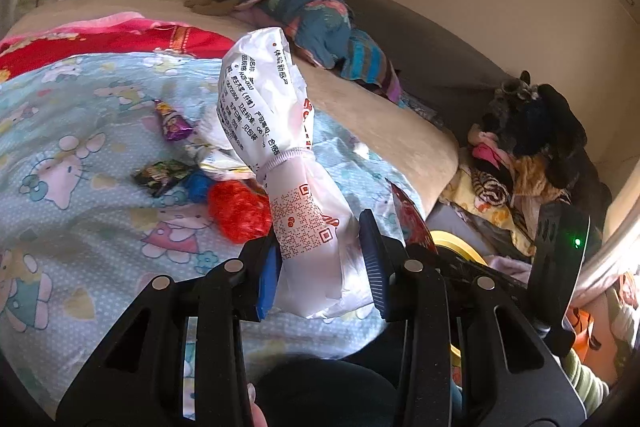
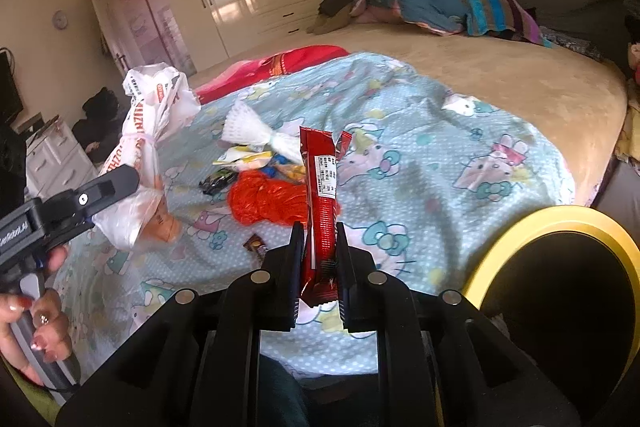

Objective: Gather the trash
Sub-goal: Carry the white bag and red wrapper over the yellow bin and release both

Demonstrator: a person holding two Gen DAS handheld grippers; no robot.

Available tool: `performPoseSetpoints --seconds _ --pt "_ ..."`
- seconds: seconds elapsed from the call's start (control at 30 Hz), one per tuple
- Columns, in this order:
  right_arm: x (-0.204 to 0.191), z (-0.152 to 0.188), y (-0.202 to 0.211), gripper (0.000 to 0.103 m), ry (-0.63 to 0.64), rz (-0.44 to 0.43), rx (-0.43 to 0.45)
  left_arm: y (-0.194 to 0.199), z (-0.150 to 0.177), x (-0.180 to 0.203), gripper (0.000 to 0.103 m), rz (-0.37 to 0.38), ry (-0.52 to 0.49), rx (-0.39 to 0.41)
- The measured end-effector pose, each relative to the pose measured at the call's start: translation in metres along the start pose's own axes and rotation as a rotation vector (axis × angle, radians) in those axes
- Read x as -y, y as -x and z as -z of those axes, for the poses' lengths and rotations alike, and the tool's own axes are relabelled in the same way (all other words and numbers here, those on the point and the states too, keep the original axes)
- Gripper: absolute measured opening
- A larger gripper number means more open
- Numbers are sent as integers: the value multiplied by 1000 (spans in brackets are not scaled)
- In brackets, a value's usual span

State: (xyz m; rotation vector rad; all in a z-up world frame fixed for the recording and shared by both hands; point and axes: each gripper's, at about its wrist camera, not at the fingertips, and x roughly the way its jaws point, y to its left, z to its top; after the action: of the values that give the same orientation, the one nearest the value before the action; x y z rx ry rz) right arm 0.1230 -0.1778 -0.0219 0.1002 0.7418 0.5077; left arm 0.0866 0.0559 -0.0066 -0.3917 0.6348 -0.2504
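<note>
The left gripper [image 1: 320, 259] has its fingers [image 1: 268, 275] clamped on one white bag [image 1: 280, 131], knotted at the middle and printed with red and black text; it stands up above the bed. In the right wrist view the same bag [image 2: 148, 131] shows at the left, held by the left gripper [image 2: 116, 187]; the hand [image 2: 36, 323] with painted nails that holds it is partly cut off by the frame edge.

The right gripper [image 2: 318, 259] has its fingers [image 2: 346, 267] pressed on one red wrapper [image 2: 320, 203], upright, its lower end hidden between them. In the left wrist view only a sliver of that wrapper [image 1: 412, 223] shows.

On the blue cartoon quilt [image 2: 420, 167] the remaining trash lies in a loose heap: one red mesh wad [image 2: 264, 203], one white netted bundle [image 2: 248, 127], one dark green packet [image 1: 160, 175], one purple wrapper [image 1: 172, 123], one small brown wrapper [image 2: 256, 245] apart from the heap, and some yellow and blue scraps too overlapped to count.

One black bin with a yellow rim [image 2: 508, 239] stands beside the bed at the lower right, partly cut off. Clothes [image 1: 524, 155] are piled beyond it, blurred together.
</note>
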Motion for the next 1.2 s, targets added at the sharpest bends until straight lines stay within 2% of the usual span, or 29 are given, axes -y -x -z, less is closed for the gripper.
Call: performPoseSetpoints --seconds 0.7,1.2 --pt "55 1 36 14 -106 99 60 -15 16 56 30 85 -121 -52" --pt "103 14 62 14 -191 213 79 -37 35 102 30 168 -216 -112"
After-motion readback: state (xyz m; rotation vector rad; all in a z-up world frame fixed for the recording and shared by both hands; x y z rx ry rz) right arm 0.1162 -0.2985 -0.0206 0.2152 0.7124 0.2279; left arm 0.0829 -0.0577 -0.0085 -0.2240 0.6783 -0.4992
